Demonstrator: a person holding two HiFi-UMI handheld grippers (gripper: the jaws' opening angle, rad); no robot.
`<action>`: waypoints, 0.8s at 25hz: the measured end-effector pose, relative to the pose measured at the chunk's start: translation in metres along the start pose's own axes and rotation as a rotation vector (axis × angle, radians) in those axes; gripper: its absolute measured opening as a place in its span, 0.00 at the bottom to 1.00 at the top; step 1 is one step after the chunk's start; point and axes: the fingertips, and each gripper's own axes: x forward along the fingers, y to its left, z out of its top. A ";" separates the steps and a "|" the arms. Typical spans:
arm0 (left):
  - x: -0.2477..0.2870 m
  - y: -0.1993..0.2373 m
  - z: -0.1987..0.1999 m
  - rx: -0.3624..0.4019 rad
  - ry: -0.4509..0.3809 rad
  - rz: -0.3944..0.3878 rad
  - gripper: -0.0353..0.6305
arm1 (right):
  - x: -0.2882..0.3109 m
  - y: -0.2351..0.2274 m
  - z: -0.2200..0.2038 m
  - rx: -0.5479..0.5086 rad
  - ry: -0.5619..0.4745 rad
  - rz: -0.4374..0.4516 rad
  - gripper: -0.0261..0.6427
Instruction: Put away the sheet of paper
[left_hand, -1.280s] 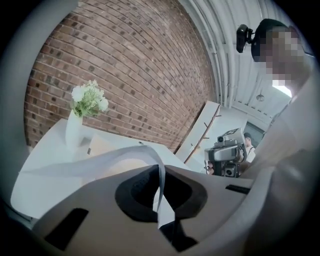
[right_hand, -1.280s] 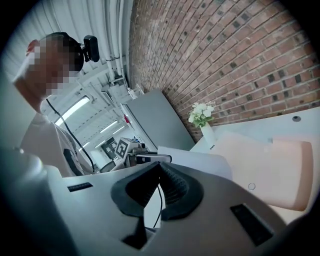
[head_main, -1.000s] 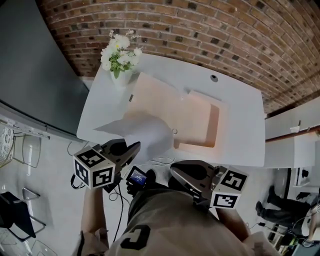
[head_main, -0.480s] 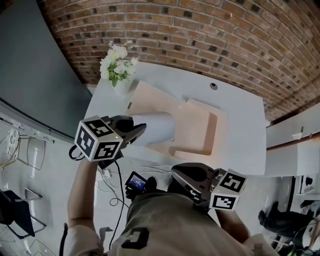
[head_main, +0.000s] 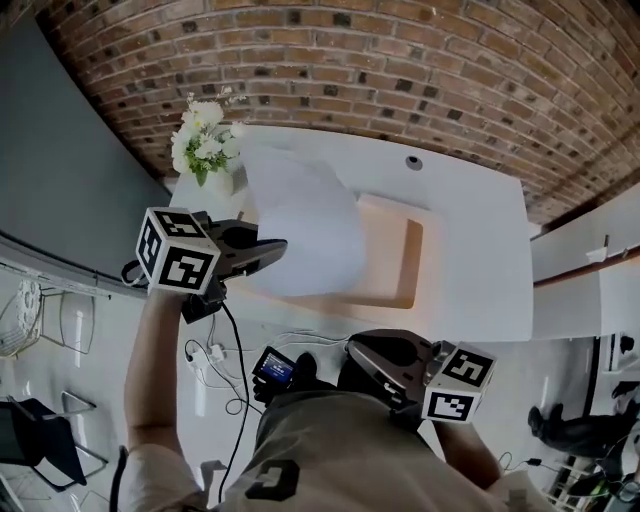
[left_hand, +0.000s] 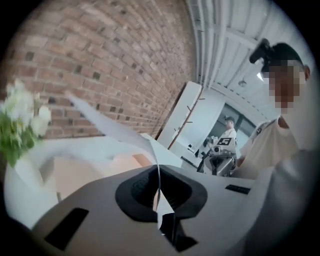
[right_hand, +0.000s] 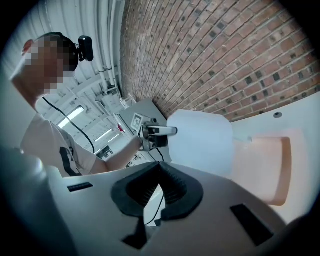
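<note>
In the head view a white tabletop (head_main: 470, 250) stands against a brick wall (head_main: 400, 70), and one vase of white flowers (head_main: 203, 140) sits at its far left corner. The left gripper (head_main: 280, 250) holds the single sheet of paper (head_main: 305, 235) raised over the left half of the tabletop. The sheet covers much of the one shallow peach box (head_main: 395, 250) lying there and comes close beside the flowers. A small round hole (head_main: 413, 162) shows in the tabletop near the wall. The right gripper (head_main: 352, 352) hangs off the near edge by the person's torso, well apart from the paper, above loose cables (head_main: 215, 350) on the floor. In the left gripper view the left gripper (left_hand: 157, 187) has its two jaws clamped on the sheet's edge, and the sheet of paper (left_hand: 110, 125) curves up and away toward the wall, with the flowers (left_hand: 17, 120) just left of it and a second person (left_hand: 227, 135) far behind. In the right gripper view the right gripper (right_hand: 159, 172) has its jaws pressed together with nothing between them. Ahead it sees the left gripper (right_hand: 155, 132), the sheet of paper (right_hand: 200, 140) hiding the box's left part, and the peach box (right_hand: 270, 165).
</note>
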 end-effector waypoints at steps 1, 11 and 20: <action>0.008 0.013 -0.015 -0.079 0.009 -0.016 0.07 | -0.003 -0.003 -0.001 0.006 -0.002 -0.005 0.07; 0.048 0.123 -0.153 -0.441 0.307 0.115 0.07 | -0.016 -0.019 -0.012 0.046 0.021 -0.035 0.07; 0.058 0.151 -0.178 -0.505 0.393 0.237 0.07 | -0.012 -0.022 -0.008 0.034 0.056 -0.041 0.07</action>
